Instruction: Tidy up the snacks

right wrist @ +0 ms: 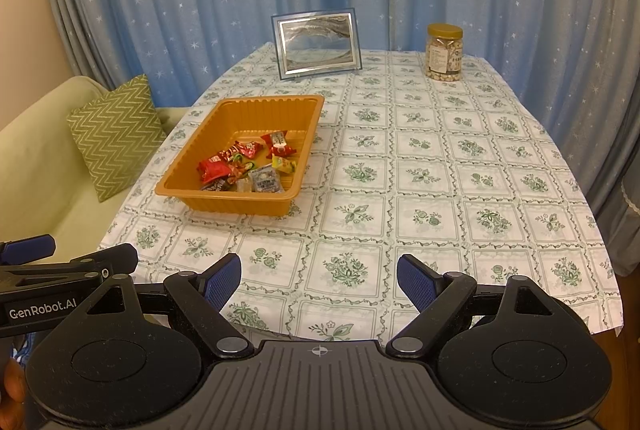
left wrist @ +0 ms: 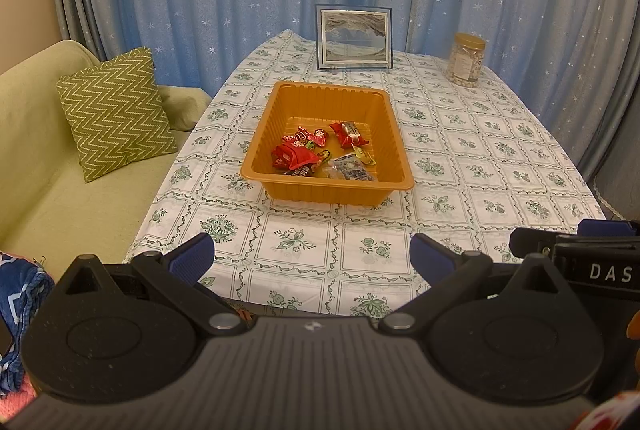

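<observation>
Left gripper (left wrist: 311,256): we are holding it released, nothing between its blue pads, above the table's near edge.
Right gripper (right wrist: 319,280): we are keeping its jaws spread wide, empty, beside the left one.
Snacks (left wrist: 320,152): lying inside the orange tray (left wrist: 332,192), well ahead of both grippers.
Table (right wrist: 460,190): carrying a picture frame (right wrist: 316,46) and a jar (right wrist: 444,52) at its far end.

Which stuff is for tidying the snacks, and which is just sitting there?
For the job:
snacks
orange tray
left tongs
right tongs

Just sitting there:
picture frame
jar
cushion
</observation>
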